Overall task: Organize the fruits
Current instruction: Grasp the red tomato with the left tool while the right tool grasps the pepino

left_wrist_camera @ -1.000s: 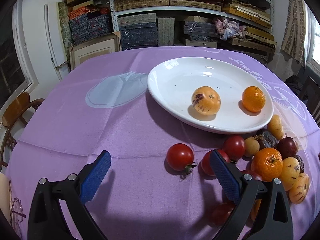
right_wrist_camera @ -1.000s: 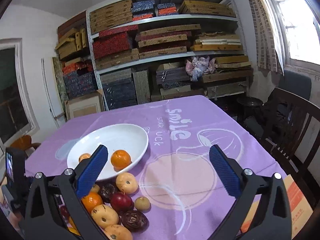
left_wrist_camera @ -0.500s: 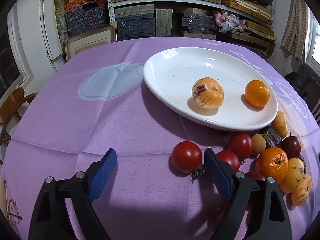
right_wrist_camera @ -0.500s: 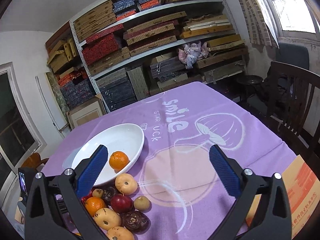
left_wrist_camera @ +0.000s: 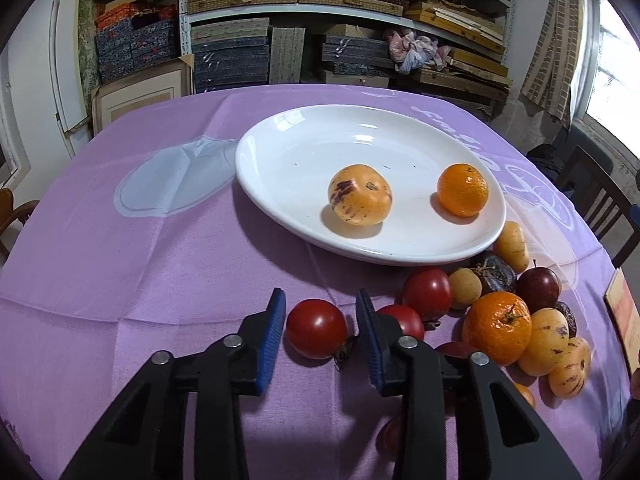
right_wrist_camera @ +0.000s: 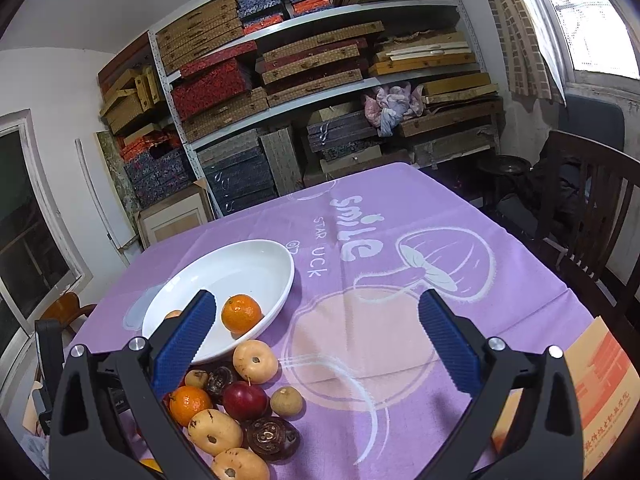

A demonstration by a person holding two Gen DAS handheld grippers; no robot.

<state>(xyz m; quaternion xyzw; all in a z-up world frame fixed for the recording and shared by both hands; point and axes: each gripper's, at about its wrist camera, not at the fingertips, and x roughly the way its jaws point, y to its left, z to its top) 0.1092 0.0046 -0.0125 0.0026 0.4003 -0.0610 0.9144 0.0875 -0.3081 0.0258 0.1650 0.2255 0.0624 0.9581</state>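
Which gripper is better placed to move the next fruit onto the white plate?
Left. The left gripper has just been closing around a red tomato; the right gripper hangs open, holding nothing.

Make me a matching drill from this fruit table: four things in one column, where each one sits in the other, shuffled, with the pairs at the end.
Things
1. small round orange mandarin
2. round red tomato
3. dark red plum
4. wide oval white plate

Places
A. in the fruit pile on the cloth, beside another mandarin
B. on the purple tablecloth, bearing two fruits
C. between the blue fingers of the left gripper
D. on the white plate, near its right rim

Pairs: 1-D, 2-C, 3-A, 4-B
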